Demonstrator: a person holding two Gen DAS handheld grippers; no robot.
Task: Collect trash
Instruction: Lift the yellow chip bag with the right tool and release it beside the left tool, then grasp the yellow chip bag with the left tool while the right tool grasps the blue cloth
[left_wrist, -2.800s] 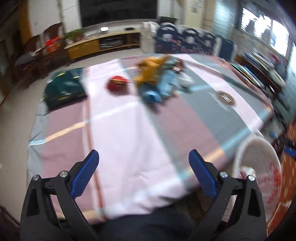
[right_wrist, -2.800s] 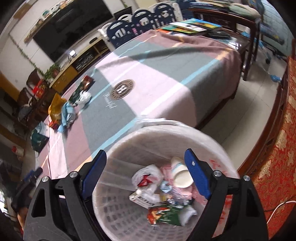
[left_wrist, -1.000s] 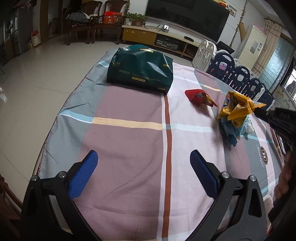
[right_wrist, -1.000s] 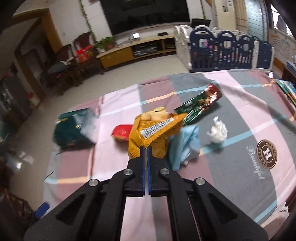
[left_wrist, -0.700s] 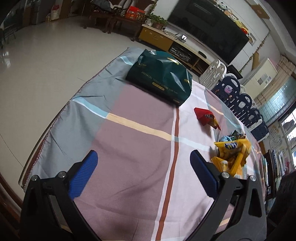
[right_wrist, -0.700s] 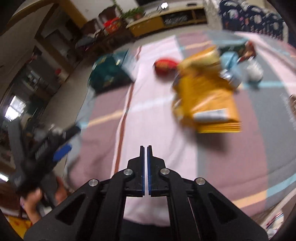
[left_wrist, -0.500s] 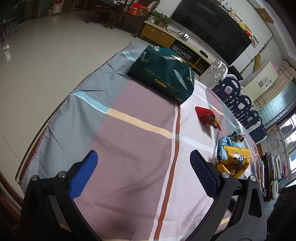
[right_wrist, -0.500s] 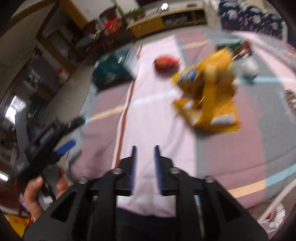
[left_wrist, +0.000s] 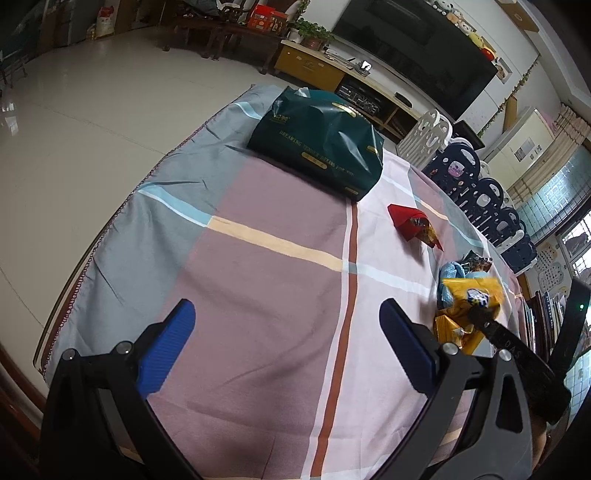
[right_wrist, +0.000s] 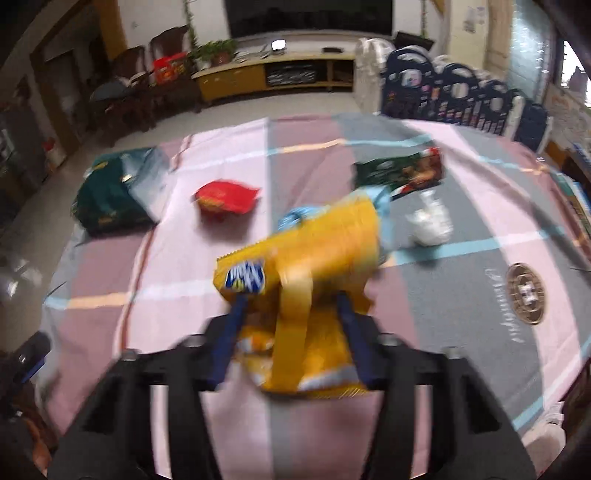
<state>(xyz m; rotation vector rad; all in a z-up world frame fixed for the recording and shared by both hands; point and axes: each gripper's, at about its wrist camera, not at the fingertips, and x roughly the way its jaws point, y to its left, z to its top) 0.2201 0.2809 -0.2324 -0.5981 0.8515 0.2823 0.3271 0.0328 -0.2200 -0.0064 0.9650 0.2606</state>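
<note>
Left gripper (left_wrist: 286, 339): spread wide, nothing held, lower frame.
Right gripper (right_wrist: 290, 314): parted, straddling the yellow bag (right_wrist: 306, 266); grip blurred, cannot be told.
Yellow bag: frame centre, on the tablecloth (right_wrist: 461, 229).
Red packet (right_wrist: 225, 195): upper left.

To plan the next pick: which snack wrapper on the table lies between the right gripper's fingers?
The crumpled yellow snack wrapper, between the open right gripper; the red and green wrappers lie farther away.
</note>
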